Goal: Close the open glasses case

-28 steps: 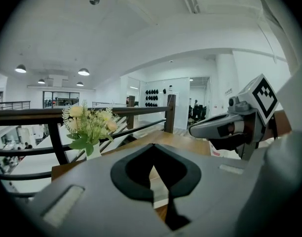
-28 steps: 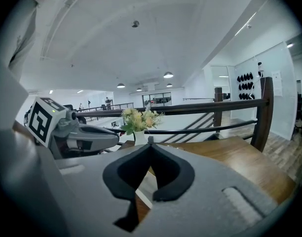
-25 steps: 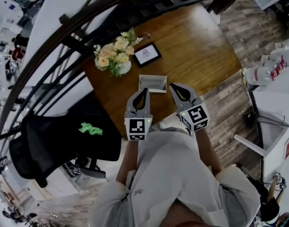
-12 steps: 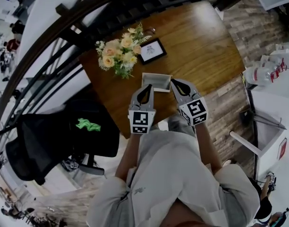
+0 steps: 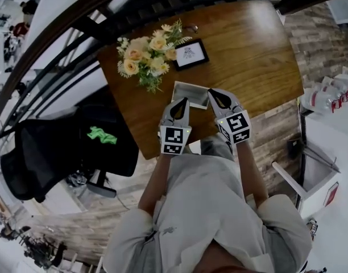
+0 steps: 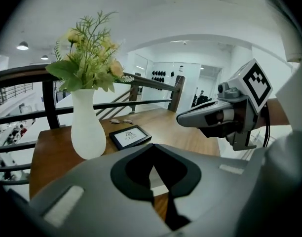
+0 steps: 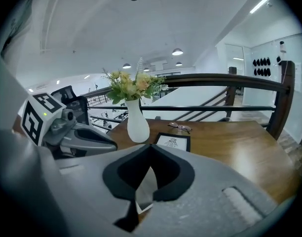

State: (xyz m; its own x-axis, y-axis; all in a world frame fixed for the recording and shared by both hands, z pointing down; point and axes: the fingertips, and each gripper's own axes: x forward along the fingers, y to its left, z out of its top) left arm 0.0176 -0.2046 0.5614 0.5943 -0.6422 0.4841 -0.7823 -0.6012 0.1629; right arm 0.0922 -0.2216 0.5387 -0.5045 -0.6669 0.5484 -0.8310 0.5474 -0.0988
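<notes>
We have moved the left gripper (image 5: 182, 102) and right gripper (image 5: 214, 93), jaws together and empty, in beside the open glasses case (image 5: 190, 94) at the table (image 5: 248, 50) edge, ready for closing

**Table layout, near edge to far edge**

Glasses case (image 5: 190, 94) is sitting on the table (image 5: 253, 56) by its near edge. Left gripper (image 5: 182, 102) and right gripper (image 5: 215, 93) are hanging side by side at the case's near side. Picture frame (image 5: 190, 54) is lying behind the case. Vase of flowers (image 5: 146, 57) is standing left of the frame. Glasses (image 5: 190, 28) are lying behind the frame. Chair (image 5: 66, 147) is standing left of the table.
</notes>
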